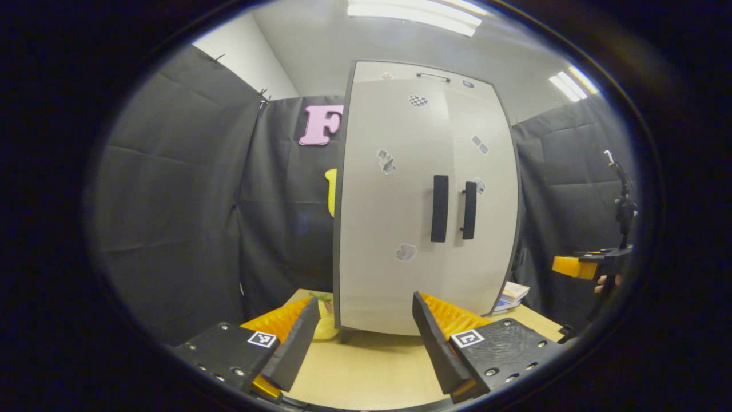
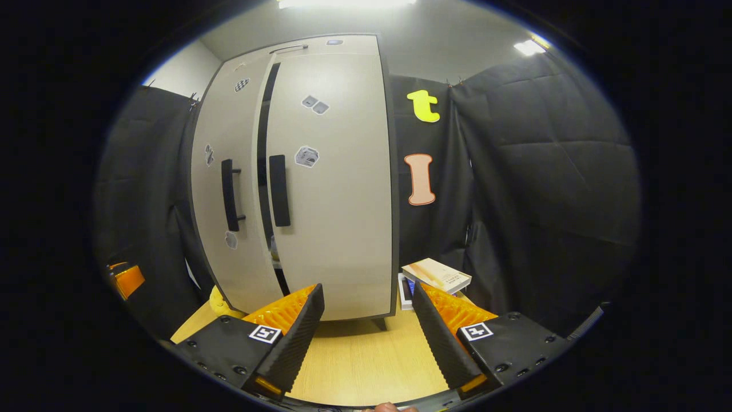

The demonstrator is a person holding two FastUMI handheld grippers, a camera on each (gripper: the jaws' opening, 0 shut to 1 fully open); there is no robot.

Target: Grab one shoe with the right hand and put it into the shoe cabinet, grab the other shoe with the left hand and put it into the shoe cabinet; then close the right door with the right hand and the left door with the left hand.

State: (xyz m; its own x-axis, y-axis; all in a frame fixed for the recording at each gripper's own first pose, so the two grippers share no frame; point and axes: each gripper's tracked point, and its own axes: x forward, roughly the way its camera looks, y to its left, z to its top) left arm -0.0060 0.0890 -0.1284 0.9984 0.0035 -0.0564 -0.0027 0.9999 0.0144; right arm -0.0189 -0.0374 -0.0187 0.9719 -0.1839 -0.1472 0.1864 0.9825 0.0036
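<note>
Both tools, left tool (image 1: 366,337) and right tool (image 2: 369,335), hang released above the desk (image 2: 354,360) facing the shoe cabinet (image 1: 423,200), whose doors stand slightly ajar; a weak push could leave that gap.

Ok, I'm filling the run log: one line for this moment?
shoe cabinet: right door flush, left door slightly ajar | left gripper: open, empty | right gripper: open, empty | table: books beside cabinet
</note>
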